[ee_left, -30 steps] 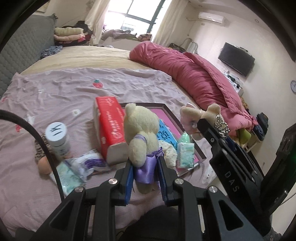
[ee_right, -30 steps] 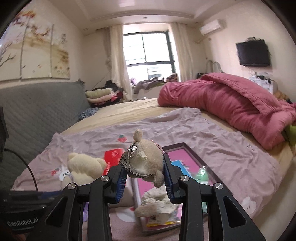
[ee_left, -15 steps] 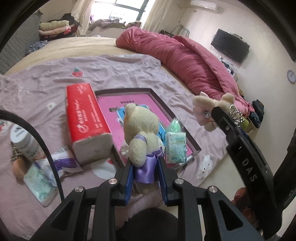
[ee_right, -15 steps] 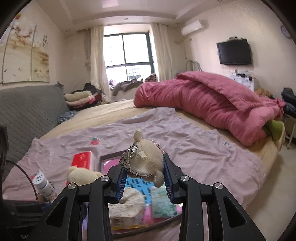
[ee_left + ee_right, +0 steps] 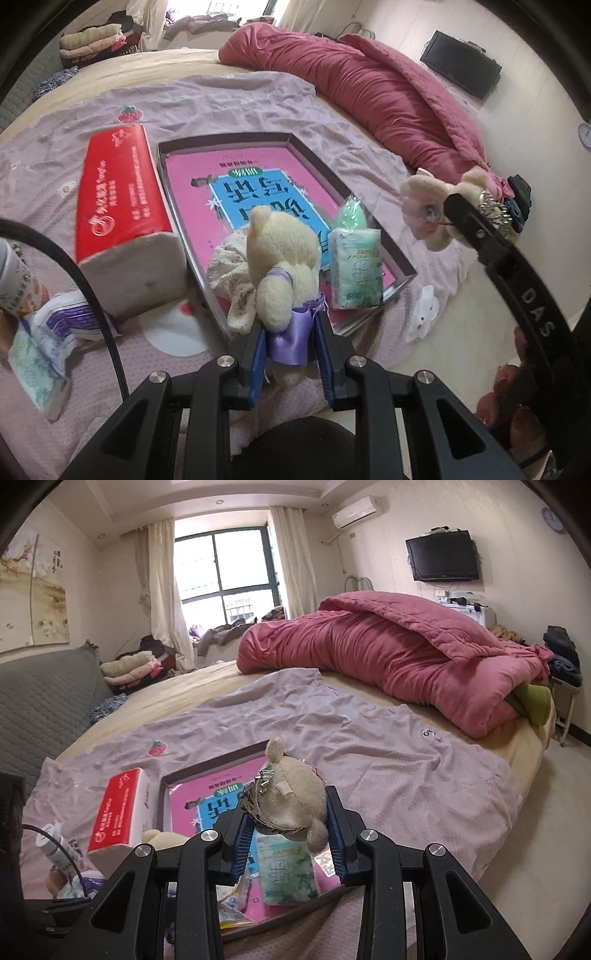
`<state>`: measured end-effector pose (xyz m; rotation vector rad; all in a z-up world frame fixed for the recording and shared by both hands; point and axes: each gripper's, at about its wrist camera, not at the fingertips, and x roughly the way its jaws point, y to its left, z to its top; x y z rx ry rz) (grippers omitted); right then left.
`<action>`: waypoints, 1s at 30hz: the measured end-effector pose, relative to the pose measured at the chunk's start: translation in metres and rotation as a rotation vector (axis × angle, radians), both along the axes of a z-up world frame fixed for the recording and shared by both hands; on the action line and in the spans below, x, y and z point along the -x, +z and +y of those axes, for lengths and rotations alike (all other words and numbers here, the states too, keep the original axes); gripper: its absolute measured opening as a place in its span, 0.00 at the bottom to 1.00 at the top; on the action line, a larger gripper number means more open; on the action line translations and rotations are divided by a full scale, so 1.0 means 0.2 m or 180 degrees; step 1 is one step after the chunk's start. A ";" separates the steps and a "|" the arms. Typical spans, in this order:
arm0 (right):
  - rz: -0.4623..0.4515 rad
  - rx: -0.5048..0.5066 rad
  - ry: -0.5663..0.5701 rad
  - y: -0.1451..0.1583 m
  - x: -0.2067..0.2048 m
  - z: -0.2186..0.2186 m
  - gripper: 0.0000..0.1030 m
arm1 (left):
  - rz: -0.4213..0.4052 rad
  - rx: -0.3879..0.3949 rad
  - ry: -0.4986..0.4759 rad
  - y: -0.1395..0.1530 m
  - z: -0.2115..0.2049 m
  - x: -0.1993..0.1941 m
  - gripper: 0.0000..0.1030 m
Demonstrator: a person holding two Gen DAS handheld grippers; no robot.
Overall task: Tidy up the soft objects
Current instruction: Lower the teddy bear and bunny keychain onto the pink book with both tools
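Observation:
My left gripper (image 5: 289,334) is shut on a cream teddy bear (image 5: 282,258) in a purple satin dress, held above the near end of a shallow pink-bottomed tray (image 5: 295,138) on the bed. My right gripper (image 5: 286,829) is shut on a beige plush toy (image 5: 293,801) with a sparkly silver band; this toy (image 5: 432,214) also shows at the right of the left wrist view, right of the tray. Inside the tray lie a floral cloth bundle (image 5: 229,266) and a green tissue packet (image 5: 356,271).
A red tissue pack (image 5: 118,206) lies left of the tray. Small packets (image 5: 40,347) and a bottle (image 5: 13,280) sit at the near left. A rolled pink duvet (image 5: 399,661) fills the bed's far right. The bed edge and floor (image 5: 554,775) are at right.
Both grippers moved forward and lower toward the tray, each still gripping its toy. The tray and red pack now look nearer and larger in both views.

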<state>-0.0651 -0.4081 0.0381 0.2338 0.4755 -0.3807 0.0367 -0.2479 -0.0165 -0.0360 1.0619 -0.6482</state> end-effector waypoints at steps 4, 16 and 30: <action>0.0077 -0.0017 -0.0042 -0.04 -0.02 -0.02 0.35 | 0.0027 0.0006 0.0004 -0.04 -0.01 -0.03 0.25; 0.0237 -0.0049 -0.0146 -0.15 -0.05 -0.09 0.35 | 0.0095 0.0059 0.0083 -0.09 -0.04 -0.12 0.25; 0.0394 -0.0182 -0.0065 -0.28 -0.15 -0.14 0.35 | 0.0090 0.0092 0.0137 -0.10 0.00 -0.12 0.25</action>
